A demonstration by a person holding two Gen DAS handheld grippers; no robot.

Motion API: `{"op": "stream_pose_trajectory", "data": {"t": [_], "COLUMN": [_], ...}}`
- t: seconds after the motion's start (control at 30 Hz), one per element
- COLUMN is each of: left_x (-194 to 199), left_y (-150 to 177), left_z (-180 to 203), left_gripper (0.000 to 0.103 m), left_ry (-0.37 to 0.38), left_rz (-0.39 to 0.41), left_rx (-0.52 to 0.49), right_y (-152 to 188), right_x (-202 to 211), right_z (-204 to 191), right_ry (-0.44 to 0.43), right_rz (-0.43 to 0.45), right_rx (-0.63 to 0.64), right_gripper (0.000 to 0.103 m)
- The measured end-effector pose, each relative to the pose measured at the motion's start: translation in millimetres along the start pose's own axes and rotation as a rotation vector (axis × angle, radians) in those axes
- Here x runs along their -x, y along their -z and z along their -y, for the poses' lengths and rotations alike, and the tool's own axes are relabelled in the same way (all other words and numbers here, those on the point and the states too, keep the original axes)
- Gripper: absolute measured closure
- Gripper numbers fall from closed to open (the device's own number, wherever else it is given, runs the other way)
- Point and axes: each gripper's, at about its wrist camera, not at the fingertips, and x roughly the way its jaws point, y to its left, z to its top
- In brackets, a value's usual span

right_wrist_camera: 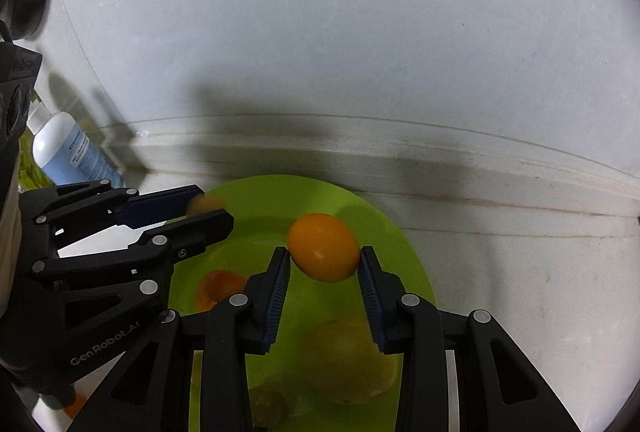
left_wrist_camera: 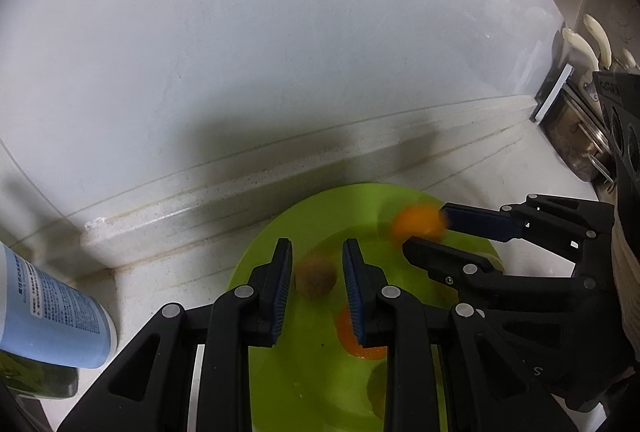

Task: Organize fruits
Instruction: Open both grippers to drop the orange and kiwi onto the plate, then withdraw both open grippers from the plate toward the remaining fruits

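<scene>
Right gripper (right_wrist_camera: pixel 324 264) pinching orange fruit (right_wrist_camera: pixel 323 247) | left gripper (left_wrist_camera: pixel 316 272) nearly closed, apparently gripping blurred brown fruit (left_wrist_camera: pixel 315 278)

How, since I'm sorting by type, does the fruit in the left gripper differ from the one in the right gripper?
The brown fruit in the left gripper is dull and round; the orange fruit in the right gripper is bright and oval. The brown fruit looks smaller than the orange fruit. Both are pinched at the fingertips over the green plate.
</scene>
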Motion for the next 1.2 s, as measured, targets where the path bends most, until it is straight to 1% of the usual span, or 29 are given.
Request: {"op": "stream_pose_trajectory", "data": {"t": [0.13, 0.17, 0.23, 0.27, 0.37, 0.4, 0.43, 0.6, 0.67, 0.7, 0.77, 0.83, 0.93, 1.03, 1.2], "left_x": [1, 2, 6, 8, 20, 24, 30, 63, 79, 87, 104, 122, 142, 164, 194], "left_y": [-1, -1, 0, 1, 2, 2, 2, 3, 5, 6, 9, 14, 21, 32, 52], "left_z": [-2, -3, -5, -6, -9, -10, -10, -6, -2, -1, 3, 5, 9, 12, 16], "left_gripper": [0.073, 0.072, 0.070, 0.068, 0.067, 0.066, 0.065, 0.059, 0.058, 0.057, 0.053, 0.051, 0.049, 0.044, 0.042], "left_ry": [-0.008, -0.012, -0.016, -0.020, -0.028, -0.033, -0.039, -0.074, -0.098, -0.100, -0.098, -0.101, -0.113, -0.105, -0.107], "left_rz": [0.003, 0.003, 0.004, 0.006, 0.024, 0.033, 0.044, 0.114, 0.140, 0.159, 0.190, 0.222, 0.251, 0.278, 0.299], "left_rx": [0.008, 0.011, 0.018, 0.021, 0.033, 0.038, 0.043, 0.035, 0.026, 0.023, 0.021, 0.019, 0.015, 0.025, 0.036], "right_y": [0, 0, 1, 2, 3, 3, 4, 6, 8, 9, 12, 15, 22, 32, 51], "right_x": [2, 3, 4, 5, 11, 14, 17, 41, 56, 62, 75, 89, 110, 131, 162], "right_z": [-4, -5, -5, -5, -7, -7, -7, -12, -11, -12, -17, -21, -29, -36, -49], "right_ry": [0.012, 0.014, 0.012, 0.011, 0.016, 0.018, 0.021, 0.040, 0.033, 0.034, 0.033, 0.037, 0.034, 0.041, 0.061], "right_rz": [0.010, 0.012, 0.014, 0.018, 0.028, 0.032, 0.038, 0.087, 0.114, 0.125, 0.162, 0.188, 0.236, 0.281, 0.329], "right_rx": [0.012, 0.013, 0.010, 0.007, 0.011, 0.011, 0.010, 0.009, 0.003, -0.001, -0.004, -0.004, -0.004, 0.002, 0.021], "right_gripper": [0.066, 0.064, 0.058, 0.058, 0.058, 0.055, 0.051, 0.051, 0.049, 0.046, 0.045, 0.043, 0.041, 0.041, 0.039]}}
